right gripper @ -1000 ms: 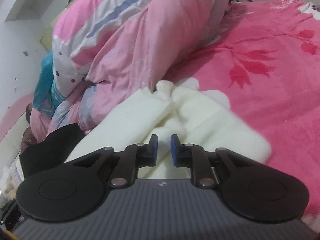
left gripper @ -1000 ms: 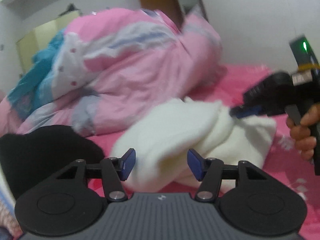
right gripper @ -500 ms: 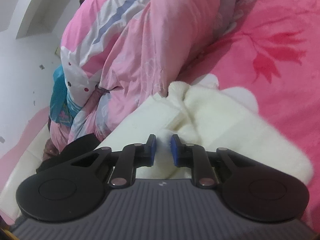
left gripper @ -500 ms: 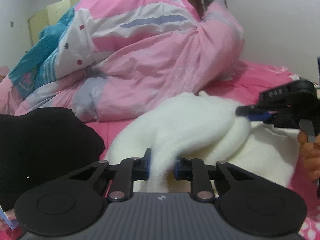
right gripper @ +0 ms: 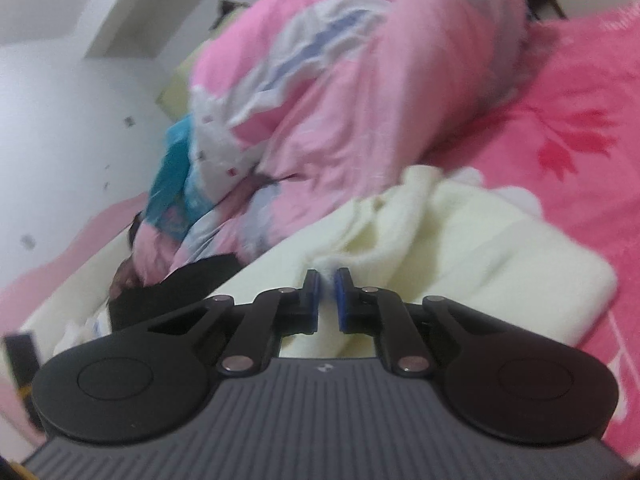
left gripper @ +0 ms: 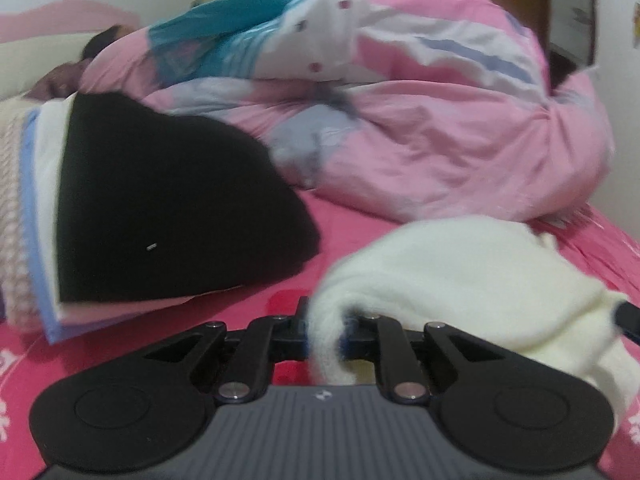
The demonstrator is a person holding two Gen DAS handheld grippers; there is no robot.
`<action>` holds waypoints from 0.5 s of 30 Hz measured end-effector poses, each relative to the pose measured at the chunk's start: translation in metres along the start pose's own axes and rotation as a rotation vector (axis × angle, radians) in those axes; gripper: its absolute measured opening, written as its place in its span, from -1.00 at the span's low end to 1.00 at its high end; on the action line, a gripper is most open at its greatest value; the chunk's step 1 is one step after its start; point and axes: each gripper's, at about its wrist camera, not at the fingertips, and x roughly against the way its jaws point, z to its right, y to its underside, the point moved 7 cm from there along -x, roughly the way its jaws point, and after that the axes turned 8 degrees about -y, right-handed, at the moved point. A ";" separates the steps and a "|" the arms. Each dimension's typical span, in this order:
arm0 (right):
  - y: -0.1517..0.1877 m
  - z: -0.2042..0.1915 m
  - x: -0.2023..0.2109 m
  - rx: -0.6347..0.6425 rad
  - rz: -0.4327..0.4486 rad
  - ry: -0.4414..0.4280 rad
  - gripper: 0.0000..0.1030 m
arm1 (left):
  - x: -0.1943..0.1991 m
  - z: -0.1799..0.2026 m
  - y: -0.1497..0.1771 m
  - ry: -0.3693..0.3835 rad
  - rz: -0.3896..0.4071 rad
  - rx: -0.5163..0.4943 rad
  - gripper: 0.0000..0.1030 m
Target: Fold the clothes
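Note:
A cream fleece garment [left gripper: 460,272] lies bunched on the pink bedsheet [left gripper: 328,240]. My left gripper [left gripper: 326,334] is shut on a fold of its near edge, which drapes down between the fingers. In the right wrist view the same garment [right gripper: 460,240] spreads ahead, and my right gripper [right gripper: 328,300] is shut on a small tuft of its edge. The tip of the right gripper shows at the far right edge of the left wrist view [left gripper: 628,316].
A stack of folded clothes topped by a black garment [left gripper: 160,200] sits to the left. A big pink, white and teal duvet [left gripper: 400,100] is heaped behind. The pink sheet with red flowers [right gripper: 572,140] extends to the right.
My left gripper went from open to shut on the cream garment, then swung left with it toward the folded stack. My right gripper stayed shut on the garment and moved with it.

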 end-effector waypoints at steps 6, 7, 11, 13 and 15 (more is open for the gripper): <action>0.031 -0.037 0.016 0.087 -0.067 -0.058 -0.88 | -0.006 -0.031 0.013 -0.039 -0.044 0.031 -0.73; 0.038 -0.043 0.019 0.098 -0.079 -0.069 -0.88 | -0.007 -0.035 0.015 -0.043 -0.050 0.033 -0.73; 0.067 -0.055 0.031 0.103 -0.134 -0.095 -0.89 | -0.010 -0.047 0.025 -0.055 -0.078 0.044 -0.73; 0.082 -0.058 0.036 0.092 -0.163 -0.105 -0.90 | -0.010 -0.051 0.029 -0.052 -0.088 0.049 -0.73; 0.099 -0.058 0.040 0.075 -0.197 -0.109 -0.95 | -0.007 -0.055 0.032 -0.036 -0.085 0.053 -0.72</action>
